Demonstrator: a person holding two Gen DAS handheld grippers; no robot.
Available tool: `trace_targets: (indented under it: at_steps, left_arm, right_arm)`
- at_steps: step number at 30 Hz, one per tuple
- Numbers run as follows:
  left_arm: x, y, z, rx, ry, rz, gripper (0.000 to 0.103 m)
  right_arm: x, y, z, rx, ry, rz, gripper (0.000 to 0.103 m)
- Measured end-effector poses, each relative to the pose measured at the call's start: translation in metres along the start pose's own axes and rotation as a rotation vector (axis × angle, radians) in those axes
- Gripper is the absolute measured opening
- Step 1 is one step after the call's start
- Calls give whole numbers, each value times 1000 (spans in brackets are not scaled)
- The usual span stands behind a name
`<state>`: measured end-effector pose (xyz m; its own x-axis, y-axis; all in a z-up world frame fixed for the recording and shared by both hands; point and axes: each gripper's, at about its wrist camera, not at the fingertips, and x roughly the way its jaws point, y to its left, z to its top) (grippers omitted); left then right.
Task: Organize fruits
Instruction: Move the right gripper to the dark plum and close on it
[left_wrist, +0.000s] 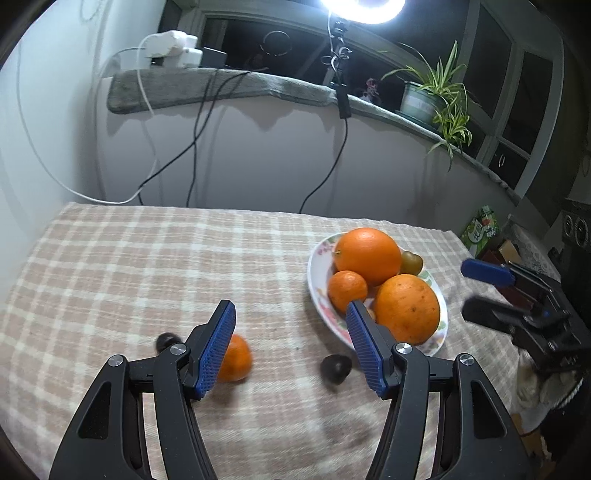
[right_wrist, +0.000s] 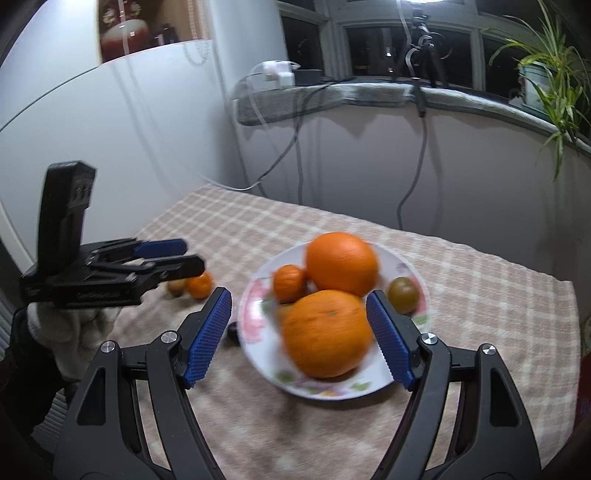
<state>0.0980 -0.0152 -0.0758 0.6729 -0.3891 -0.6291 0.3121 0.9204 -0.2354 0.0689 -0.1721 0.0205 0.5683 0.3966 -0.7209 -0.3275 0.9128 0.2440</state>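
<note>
Left wrist view: my left gripper (left_wrist: 291, 341) stood about half open and empty above the checked cloth (left_wrist: 147, 266), a loose mandarin (left_wrist: 236, 358) by its left finger; a nudge could have rolled it away. Right wrist view: my right gripper (right_wrist: 299, 332) gaped wide, empty, straddling the near orange (right_wrist: 327, 334) on the crowded plate (right_wrist: 258, 295); a careless pass risked knocking fruit off.

The left wrist camera looks down along its tool (left_wrist: 291, 347) from close above the checked-cloth worktop (left_wrist: 147, 258), facing the grey window ledge (left_wrist: 221, 88). The right wrist camera hangs near over the flowered white plate of oranges (right_wrist: 255, 306), facing the same ledge. Both share the plate (left_wrist: 317, 280), worktop and ledge.
</note>
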Motion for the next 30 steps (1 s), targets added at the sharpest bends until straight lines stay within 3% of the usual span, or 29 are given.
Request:
trace_targets:
  at_steps: [11, 16, 21, 30]
  left_arm:
    - [-30, 47, -17, -80, -30, 49, 62]
    - [-38, 68, -31, -109, -22, 69, 62]
    - [-37, 77, -42, -111, 0, 69, 55]
    - [-30, 76, -51, -85, 29, 36, 47]
  right_arm:
    - [8, 45, -28, 14, 46, 73, 78]
    - [25, 57, -45, 45, 103, 102, 62]
    - [46, 61, -57, 110, 152, 77, 43]
    - [71, 65, -56, 155, 177, -23, 38]
